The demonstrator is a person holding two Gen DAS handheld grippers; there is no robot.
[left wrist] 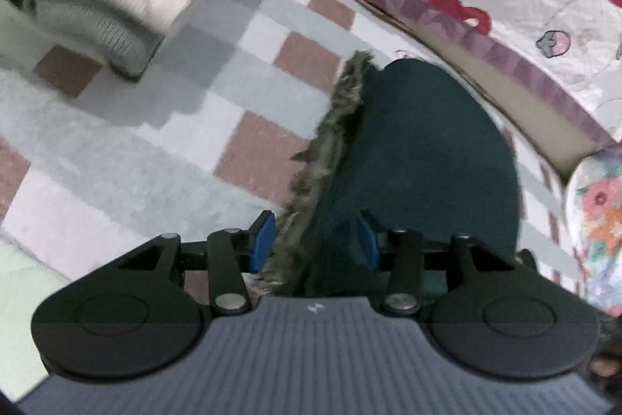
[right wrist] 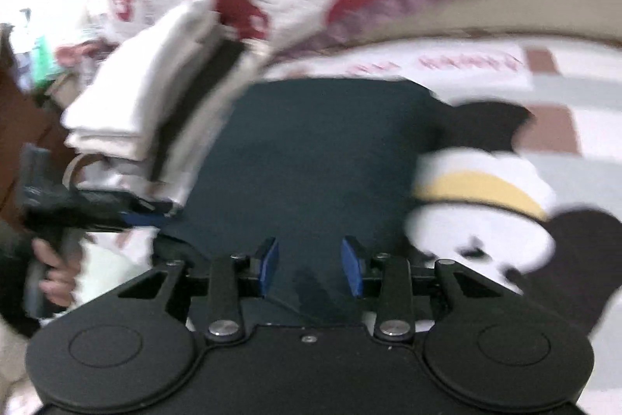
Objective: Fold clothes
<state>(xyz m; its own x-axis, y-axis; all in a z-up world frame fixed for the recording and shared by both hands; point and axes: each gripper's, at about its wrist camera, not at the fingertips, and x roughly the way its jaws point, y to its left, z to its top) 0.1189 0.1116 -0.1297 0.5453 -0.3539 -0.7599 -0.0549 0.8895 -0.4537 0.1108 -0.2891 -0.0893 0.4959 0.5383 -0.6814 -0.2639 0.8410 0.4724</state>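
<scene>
Two hand-held grippers share one dark teal garment (right wrist: 311, 150), spread on the checked bed cover (left wrist: 155, 127) and running lengthwise away from both. Beside it stands a stack of folded whites (right wrist: 144, 96), with a panda cushion (right wrist: 482, 209) on the other side. My left hand-held gripper (left wrist: 317, 240) has its blue pads clamped on the garment's near end, where the fur trim (left wrist: 334, 142) runs. My right hand-held gripper (right wrist: 311, 265) hangs over the near hem, jaws parted; whether cloth is between them I cannot tell.
</scene>
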